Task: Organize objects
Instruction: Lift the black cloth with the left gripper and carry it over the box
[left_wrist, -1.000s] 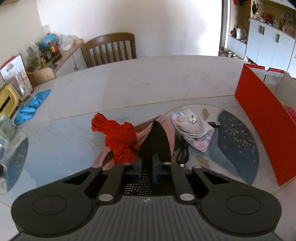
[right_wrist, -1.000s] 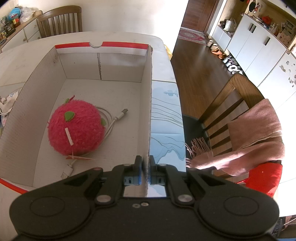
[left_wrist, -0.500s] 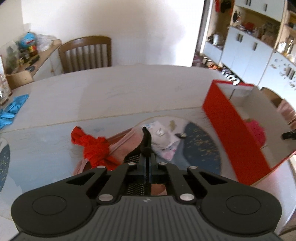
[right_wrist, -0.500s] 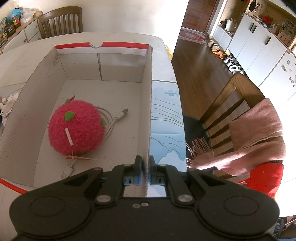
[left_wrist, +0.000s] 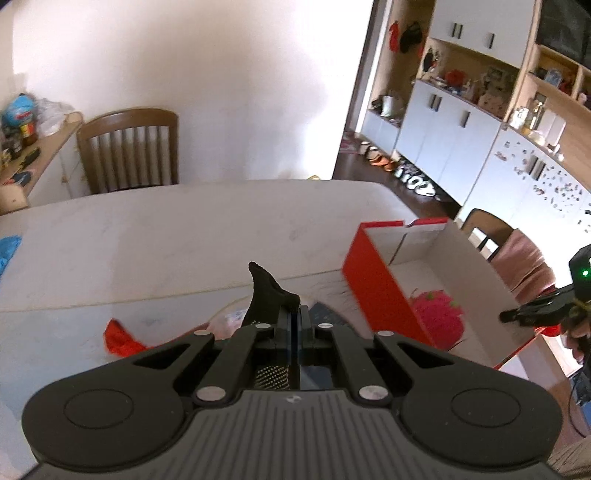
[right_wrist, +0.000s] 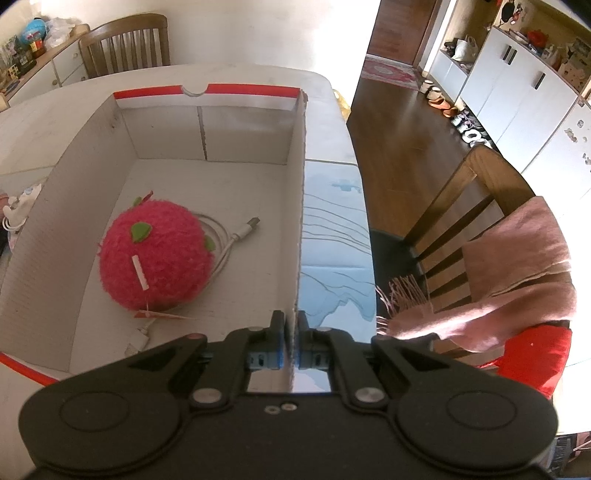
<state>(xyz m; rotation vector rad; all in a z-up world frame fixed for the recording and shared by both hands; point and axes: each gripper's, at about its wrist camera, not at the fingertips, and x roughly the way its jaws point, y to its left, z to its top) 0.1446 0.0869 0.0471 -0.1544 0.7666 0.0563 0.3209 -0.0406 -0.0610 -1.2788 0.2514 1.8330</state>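
Observation:
My left gripper (left_wrist: 293, 314) is shut on a black sock (left_wrist: 266, 295) and holds it in the air above the table, left of the red cardboard box (left_wrist: 373, 291). My right gripper (right_wrist: 290, 325) is shut on the box's right wall (right_wrist: 300, 206). In the box lie a fuzzy pink strawberry ball (right_wrist: 153, 254), which also shows in the left wrist view (left_wrist: 437, 314), and a white USB cable (right_wrist: 236, 236). A red cloth (left_wrist: 120, 338) lies on the table below the left gripper.
A wooden chair (left_wrist: 129, 151) stands at the table's far side. Another chair (right_wrist: 461, 206) with a pink scarf (right_wrist: 517, 266) stands right of the table. White cabinets (left_wrist: 454, 144) line the right wall. A cluttered sideboard (left_wrist: 26, 147) is at the left.
My left gripper has lifted the black sock and swung right toward the box; the table items have dropped low in its view. My right gripper has stayed clamped on the box wall.

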